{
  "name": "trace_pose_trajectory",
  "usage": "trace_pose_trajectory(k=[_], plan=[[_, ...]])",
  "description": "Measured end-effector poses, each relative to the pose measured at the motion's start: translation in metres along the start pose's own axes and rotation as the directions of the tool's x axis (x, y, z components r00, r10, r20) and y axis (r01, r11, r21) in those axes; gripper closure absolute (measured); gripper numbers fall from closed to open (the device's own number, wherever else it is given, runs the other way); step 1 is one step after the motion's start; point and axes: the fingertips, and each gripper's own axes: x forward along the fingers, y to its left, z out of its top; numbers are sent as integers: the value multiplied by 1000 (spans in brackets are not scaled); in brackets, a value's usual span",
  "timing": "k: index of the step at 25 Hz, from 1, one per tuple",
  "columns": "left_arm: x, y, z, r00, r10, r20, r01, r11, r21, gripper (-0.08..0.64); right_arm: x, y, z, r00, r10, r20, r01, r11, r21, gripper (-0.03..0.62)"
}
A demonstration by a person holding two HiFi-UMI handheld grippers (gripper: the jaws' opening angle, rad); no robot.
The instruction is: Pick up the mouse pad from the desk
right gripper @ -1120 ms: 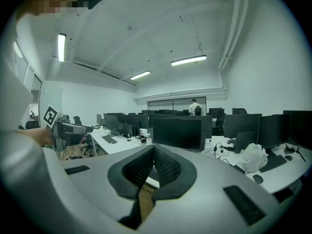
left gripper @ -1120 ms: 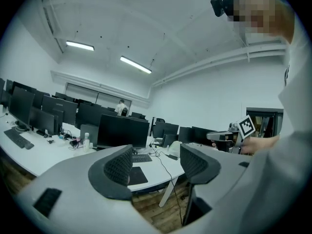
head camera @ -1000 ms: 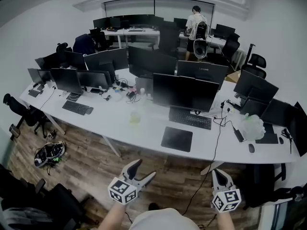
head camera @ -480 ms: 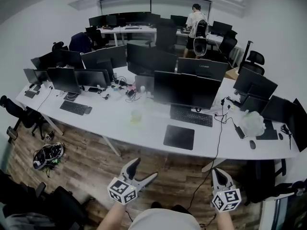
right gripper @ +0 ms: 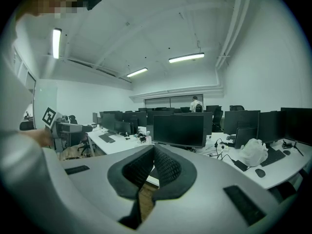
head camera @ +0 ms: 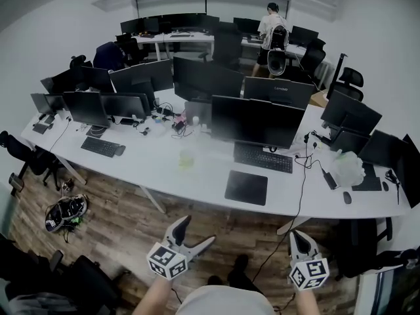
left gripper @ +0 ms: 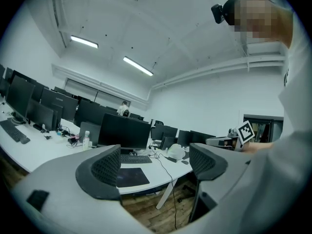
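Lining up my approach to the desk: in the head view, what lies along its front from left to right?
keyboard → yellowish container → mouse pad → mouse

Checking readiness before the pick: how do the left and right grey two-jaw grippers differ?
The left gripper has its jaws wide apart, having just been opening; the right gripper has them closed together. The left gripper frames the black rectangular mouse pad between its jaws from afar; the right gripper does not. Both hold nothing, short of the white desk.
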Motion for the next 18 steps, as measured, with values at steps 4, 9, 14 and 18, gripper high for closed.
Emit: trace_pose_trajectory(k=[4,9,14,18], plan=[[13,7,-2,1000,10,-10,-10,1000,0,112,17,-9,0,1000,12,0,-12,1000,4,581],[38,16,-1,999,27,-18,-27,1000,-5,109,43,-26,-2,999,35,-5,-35,999,16,580],[79,28,-2,998,44,-48,-45,999,-10,106,77,-55,-5,998,61,-16,-61,997,39,581],[117,36,-2,997,50,-66,-51,999,-9,106,105,-85,-4,997,76,-25,-75,996,46,581]])
